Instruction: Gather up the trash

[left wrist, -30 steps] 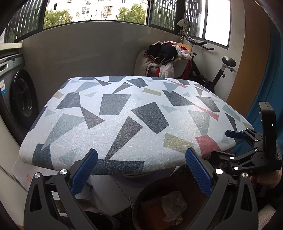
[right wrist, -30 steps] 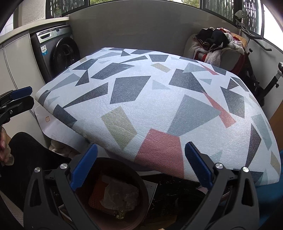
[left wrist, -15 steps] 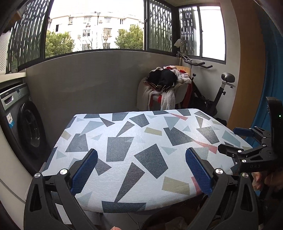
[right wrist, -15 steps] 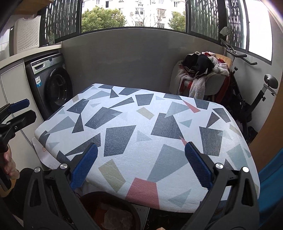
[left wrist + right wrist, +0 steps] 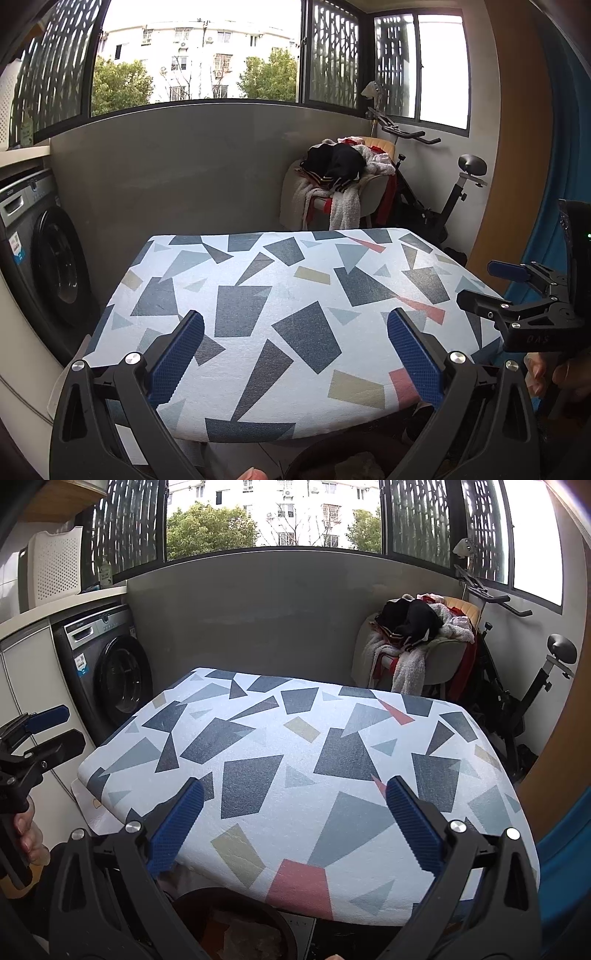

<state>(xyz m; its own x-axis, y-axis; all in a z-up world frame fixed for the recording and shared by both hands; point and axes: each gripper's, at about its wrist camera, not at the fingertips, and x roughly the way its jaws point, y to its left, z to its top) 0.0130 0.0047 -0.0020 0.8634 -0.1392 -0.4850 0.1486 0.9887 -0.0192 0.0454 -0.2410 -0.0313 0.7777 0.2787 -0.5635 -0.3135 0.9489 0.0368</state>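
A dark round bin [image 5: 236, 919] stands on the floor under the table's near edge, with crumpled pale trash [image 5: 243, 938] inside; its rim also shows in the left wrist view [image 5: 332, 456]. My left gripper [image 5: 295, 354] is open and empty, raised over the near edge of the patterned table [image 5: 295, 288]. My right gripper [image 5: 293, 827] is open and empty, also over the near edge of the table [image 5: 303, 760]. Each gripper shows in the other's view, the right one [image 5: 495, 284] at the right side, the left one [image 5: 51, 727] at the left side.
A washing machine [image 5: 110, 672] stands at the left. A chair piled with clothes [image 5: 343, 177] and an exercise bike [image 5: 436, 199] stand behind the table. A grey wall with windows is at the back. A blue curtain [image 5: 554, 206] hangs at the right.
Both grippers have risen and tilted up from the bin below the table edge. The bin has dropped to the bottom of both views. Both stay open.
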